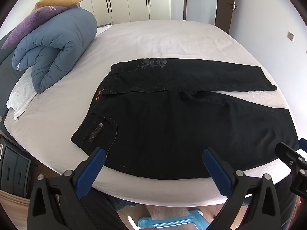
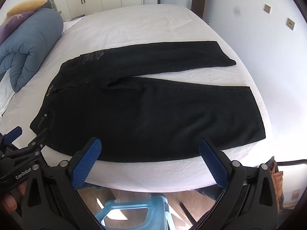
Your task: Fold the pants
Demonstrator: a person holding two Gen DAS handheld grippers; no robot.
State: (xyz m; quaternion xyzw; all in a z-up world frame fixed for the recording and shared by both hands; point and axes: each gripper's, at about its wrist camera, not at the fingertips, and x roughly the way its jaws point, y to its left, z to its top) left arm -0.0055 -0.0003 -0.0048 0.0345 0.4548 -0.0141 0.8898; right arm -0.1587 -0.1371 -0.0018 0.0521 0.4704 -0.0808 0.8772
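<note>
A big bed (image 1: 153, 38) with a white sheet fills the room, and tall white closet doors (image 1: 134, 0) stand behind it. Black pants (image 1: 172, 124) lie flat on the bed, close to the near edge. The waist of the pants points toward a rolled blue blanket (image 1: 57, 53), and the two legs reach the other way. The legs are spread apart like a V, so a strip of white sheet shows between them. The far leg has a pale drawing on it near the waist. A small brown tag sits on the waistband.

The blue blanket rests on the bed beside the waist of the pants, but not touching them. A purple pillow (image 1: 32, 25) and a yellow pillow (image 1: 57, 1) lie on top of the blanket.

The left gripper (image 1: 154, 156) hangs over the near edge of the pants. Its blue fingers are spread wide and hold nothing. The right gripper (image 2: 149, 147) hangs over the same edge, farther from the blanket. Its fingers are spread wide too, with nothing in them. A blue plastic stool (image 2: 130, 212) stands on the wooden floor below the pants' edge of the bed.
</note>
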